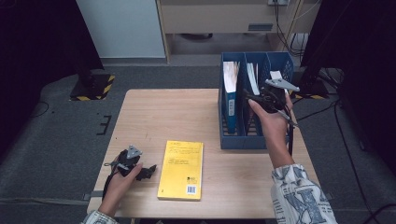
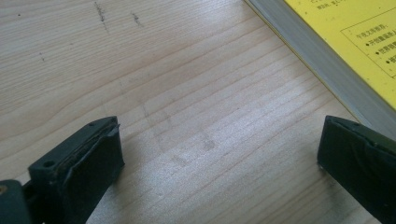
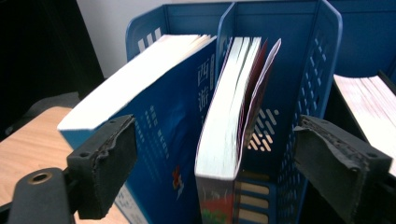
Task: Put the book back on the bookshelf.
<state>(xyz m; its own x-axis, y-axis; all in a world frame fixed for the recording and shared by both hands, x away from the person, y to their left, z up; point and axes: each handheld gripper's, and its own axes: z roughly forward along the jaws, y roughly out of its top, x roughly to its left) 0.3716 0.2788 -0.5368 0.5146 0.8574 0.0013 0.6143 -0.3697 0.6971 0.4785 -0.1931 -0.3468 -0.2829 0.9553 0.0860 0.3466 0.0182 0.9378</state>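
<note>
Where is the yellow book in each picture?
High view: the yellow book lies flat on the table, low in the middle, just right of the left gripper.
Left gripper view: its corner fills the top right, past the open jaws.
Right gripper view: not in it; that one looks at the blue rack.
Shared landmark: the wooden table, also at and.

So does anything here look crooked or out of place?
Slightly. The blue book leans sideways in its slot of the blue file rack, the thinner book beside it gapes open, and one yellow book lies flat on the table, unshelved.
</note>
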